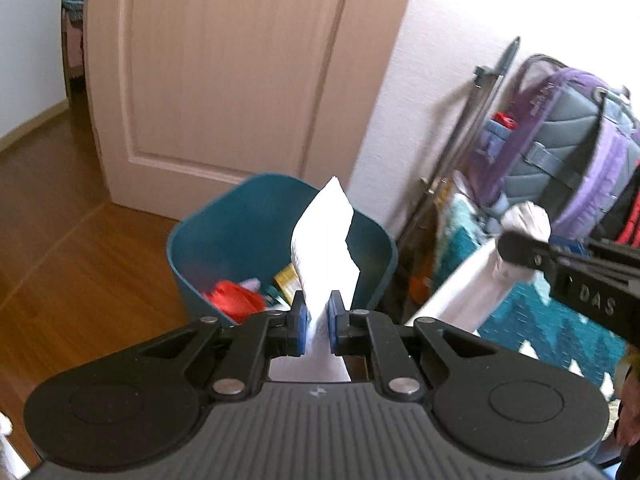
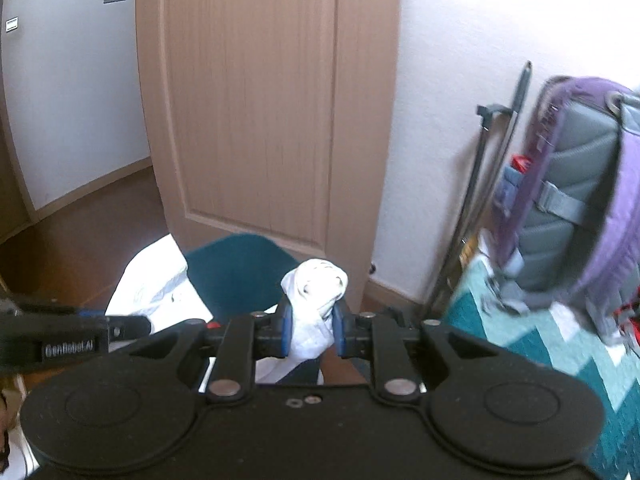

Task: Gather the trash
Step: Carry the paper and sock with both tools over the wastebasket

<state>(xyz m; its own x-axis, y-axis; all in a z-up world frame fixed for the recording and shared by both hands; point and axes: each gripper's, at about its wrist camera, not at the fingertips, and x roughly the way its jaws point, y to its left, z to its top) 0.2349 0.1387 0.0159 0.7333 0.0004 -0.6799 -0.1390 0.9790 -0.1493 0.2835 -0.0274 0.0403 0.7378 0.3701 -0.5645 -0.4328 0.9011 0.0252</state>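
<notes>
My left gripper (image 1: 316, 320) is shut on a white sheet of paper (image 1: 324, 240) that stands up between its blue pads. Beyond it on the floor is a teal bin (image 1: 208, 240) with red and other scraps inside. My right gripper (image 2: 312, 328) is shut on a crumpled white wad (image 2: 316, 284), whose top bulges above the pads. The bin (image 2: 240, 276) lies just ahead of it, partly hidden. In the left wrist view the right gripper (image 1: 516, 256) comes in from the right with the wad (image 1: 528, 216). The left gripper (image 2: 132, 324) and its paper (image 2: 156, 288) show at the left of the right wrist view.
A closed beige door (image 1: 224, 80) stands behind the bin, with wooden floor (image 1: 60, 240) to the left. A purple and grey backpack (image 2: 576, 200) rests on a teal patterned cloth (image 2: 540, 340) at the right. Dark poles (image 2: 496, 184) lean against the white wall.
</notes>
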